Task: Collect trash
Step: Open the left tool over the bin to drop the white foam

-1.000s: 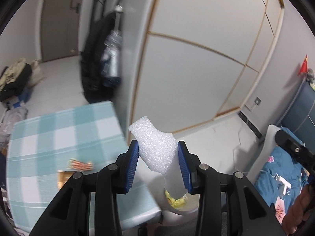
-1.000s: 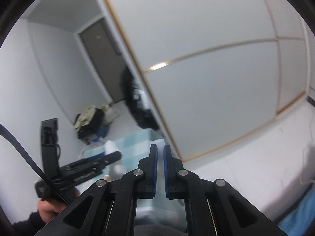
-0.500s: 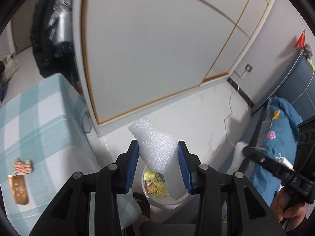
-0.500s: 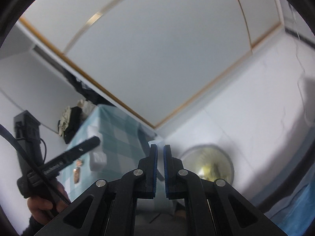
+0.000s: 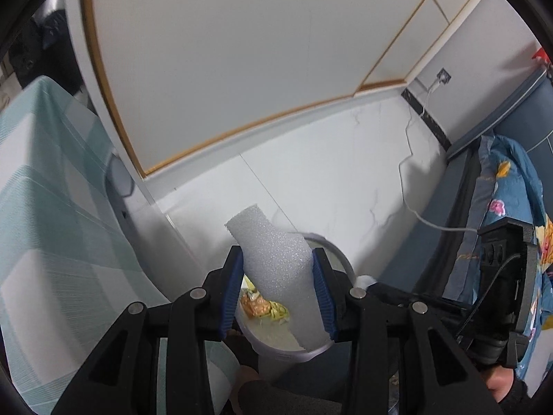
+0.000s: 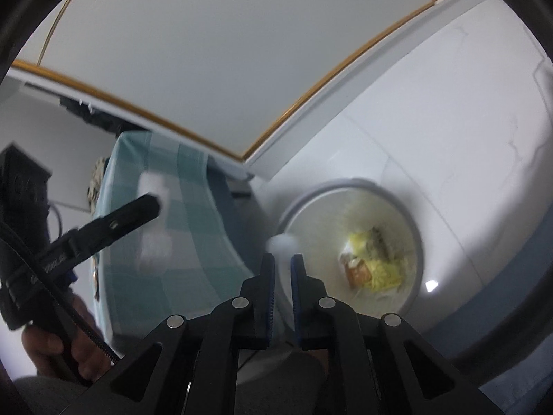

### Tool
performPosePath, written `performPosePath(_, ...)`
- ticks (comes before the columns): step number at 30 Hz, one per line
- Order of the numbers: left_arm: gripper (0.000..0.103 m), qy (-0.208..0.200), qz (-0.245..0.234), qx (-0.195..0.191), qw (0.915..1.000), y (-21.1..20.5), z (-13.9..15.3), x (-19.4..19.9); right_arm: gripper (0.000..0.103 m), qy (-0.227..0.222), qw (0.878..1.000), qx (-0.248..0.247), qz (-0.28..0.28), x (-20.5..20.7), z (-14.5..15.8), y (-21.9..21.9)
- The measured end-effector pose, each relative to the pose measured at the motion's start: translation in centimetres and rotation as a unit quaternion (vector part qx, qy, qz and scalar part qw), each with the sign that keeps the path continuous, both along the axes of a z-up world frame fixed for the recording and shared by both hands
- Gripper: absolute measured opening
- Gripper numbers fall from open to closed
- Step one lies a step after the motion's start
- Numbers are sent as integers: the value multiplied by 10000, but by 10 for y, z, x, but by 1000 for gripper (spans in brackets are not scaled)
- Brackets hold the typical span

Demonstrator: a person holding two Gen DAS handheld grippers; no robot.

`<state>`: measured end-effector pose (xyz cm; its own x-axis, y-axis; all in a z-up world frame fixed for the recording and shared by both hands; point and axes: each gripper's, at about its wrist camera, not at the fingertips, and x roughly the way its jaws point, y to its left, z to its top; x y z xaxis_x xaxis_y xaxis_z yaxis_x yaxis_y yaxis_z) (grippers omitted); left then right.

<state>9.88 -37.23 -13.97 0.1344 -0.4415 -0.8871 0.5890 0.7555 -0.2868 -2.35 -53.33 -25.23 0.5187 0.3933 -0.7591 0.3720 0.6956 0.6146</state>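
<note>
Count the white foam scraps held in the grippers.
2. A large foam piece clamped in the left gripper over the trash bin; a small white lump, blurred, pinched by the right gripper. Others may be hidden.

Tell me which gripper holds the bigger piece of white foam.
The left gripper: its foam block fills a wide gap between the jaws, above the trash bin. The right gripper, nearly closed, pinches only a small white scrap.
</note>
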Motion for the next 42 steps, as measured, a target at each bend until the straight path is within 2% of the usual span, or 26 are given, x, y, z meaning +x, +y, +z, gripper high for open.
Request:
performPosePath(5,34,182,-88,96,9998,-8,-12,1,11,-3,9998,196,89,-10,-6,6)
performPosePath(10,34,317,-127,144,9993,-9,-17,2,24,106,9999,-113,-15,-25,-3,2)
performPosePath(15,34,559,-378,256,9974,-19,-32,-5,41,140,9988,-272,-375,-36,1,-11)
performPosePath(18,34,667,-523,370,9957,-25,-39,-8,41,171,9976,-536,-412,-37,3,-13)
performPosePath(28,35,1003,-779,671,9896,-31,-56,-10,42,252,9948,-749,-638,-42,1,-21)
performPosePath(31,35,1164,-927,746,9860,-35,-63,-12,48,302,9940,-768,-711,-42,-2,-21)
performPosePath(35,35,1175,-1116,1035,9813,-40,-70,-17,58,316,9939,-775,-718,-41,-2,-21)
performPosePath(37,35,1087,-1103,1162,9811,-40,-72,-18,61,335,9937,-776,-740,-41,-3,-23)
performPosePath(42,36,1099,-1021,1103,9825,-35,-71,-15,65,376,9937,-771,-725,-40,-5,-23)
